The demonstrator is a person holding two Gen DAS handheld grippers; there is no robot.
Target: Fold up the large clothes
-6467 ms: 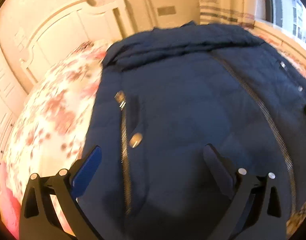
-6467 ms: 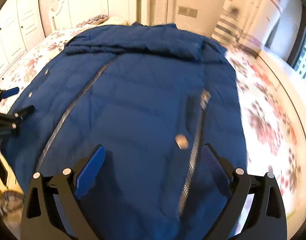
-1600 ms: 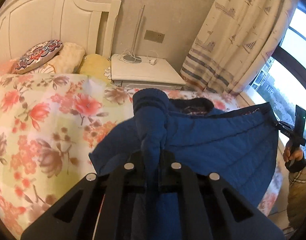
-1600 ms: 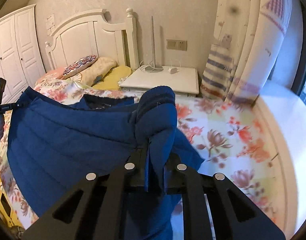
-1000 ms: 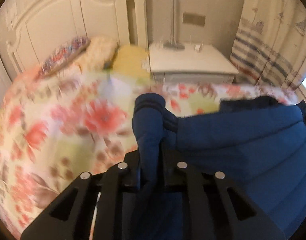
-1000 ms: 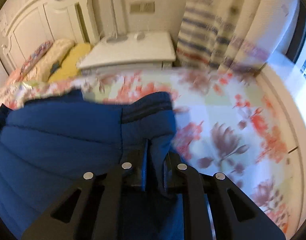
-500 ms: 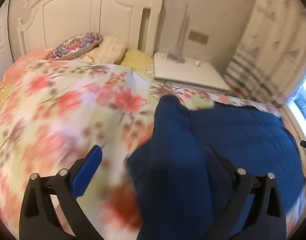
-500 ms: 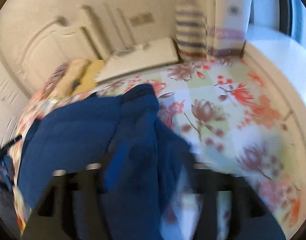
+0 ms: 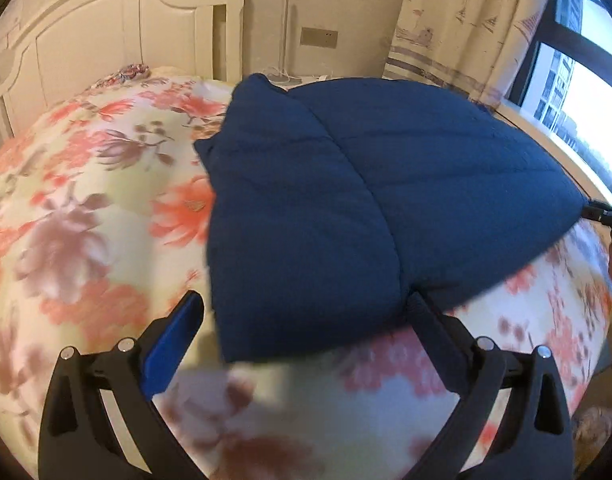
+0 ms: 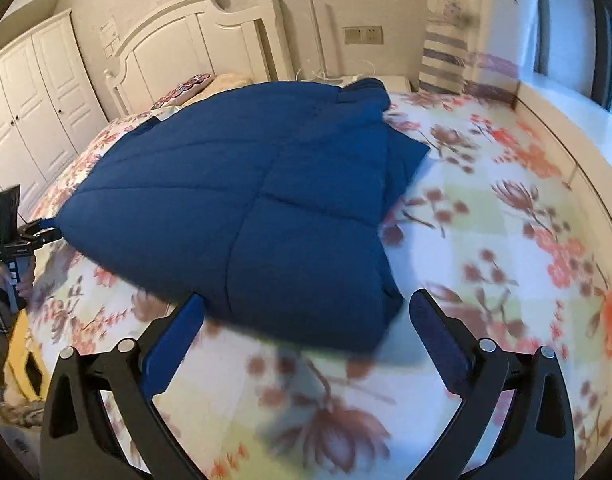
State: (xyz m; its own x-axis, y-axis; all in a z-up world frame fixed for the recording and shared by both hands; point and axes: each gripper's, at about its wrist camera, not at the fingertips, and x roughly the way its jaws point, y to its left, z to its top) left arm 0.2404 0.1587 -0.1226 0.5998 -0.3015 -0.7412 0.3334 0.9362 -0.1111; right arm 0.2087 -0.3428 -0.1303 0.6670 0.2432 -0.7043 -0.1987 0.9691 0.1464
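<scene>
A dark blue quilted jacket (image 9: 345, 200) lies folded on the floral bedspread (image 9: 86, 200). In the left wrist view my left gripper (image 9: 304, 312) stands wide open, the jacket's near edge between its fingers and no pad pressing on it. The right wrist view shows the jacket (image 10: 246, 208) ahead of my right gripper (image 10: 306, 312). Its jaws are closing, still wide apart, with the jacket's near edge lying between them untouched. The left gripper (image 10: 30, 232) shows in a hand at the jacket's far left corner. The right gripper (image 9: 609, 216) appears at the right edge.
A white headboard (image 10: 194, 40) and pillows (image 10: 186, 84) are at the bed's far end, with a white nightstand (image 10: 377, 80) beside them. White wardrobe doors (image 10: 34, 100) line the left wall. A patterned curtain (image 9: 465, 20) and a window (image 9: 577, 80) are on the right.
Both grippers were shut on the jacket's folded edge and have let go and opened. They have drawn back toward the foot of the bed, and the jacket now lies flat.
</scene>
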